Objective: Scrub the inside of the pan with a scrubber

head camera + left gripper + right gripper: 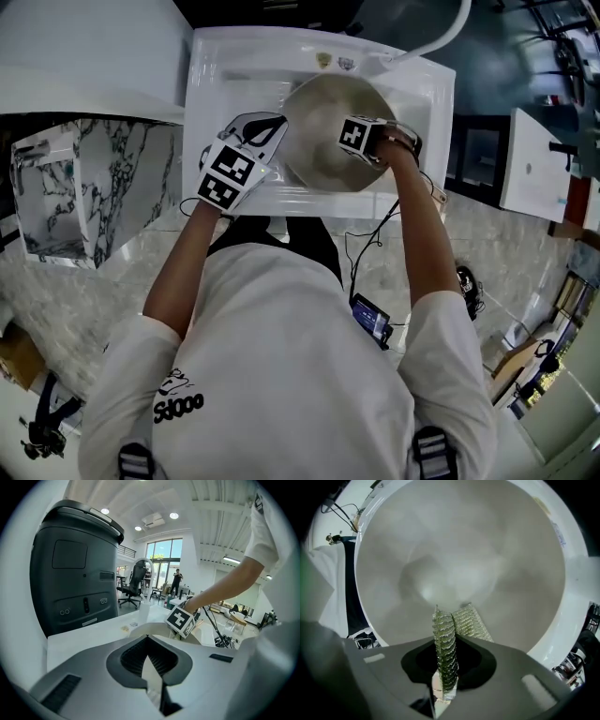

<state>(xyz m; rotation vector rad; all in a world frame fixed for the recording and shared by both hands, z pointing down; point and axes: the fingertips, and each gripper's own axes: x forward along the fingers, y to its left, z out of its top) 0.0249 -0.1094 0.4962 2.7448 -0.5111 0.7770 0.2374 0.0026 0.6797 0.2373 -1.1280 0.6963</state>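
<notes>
A steel pan [319, 141] sits in the white sink [214, 89]. Its pale bowl [459, 559] fills the right gripper view. My right gripper [367, 141] reaches into the pan from the right, shut on a glittery green-silver scrubber [443, 630]. The scrubber's folded end lies against the pan's inner wall, just past the right gripper [446, 644]. At the pan's left edge, my left gripper [270, 129] is shut on a thin pale strip that looks like the pan's rim [151, 628]. The left gripper [150, 657] view also shows the right gripper's marker cube [181, 620].
A white faucet [441, 37] curves over the sink's back right corner. A marble counter [103, 178] lies to the left. A big dark grey appliance [75, 564] stands beyond the sink. A phone on a cable [372, 319] hangs at the person's right side.
</notes>
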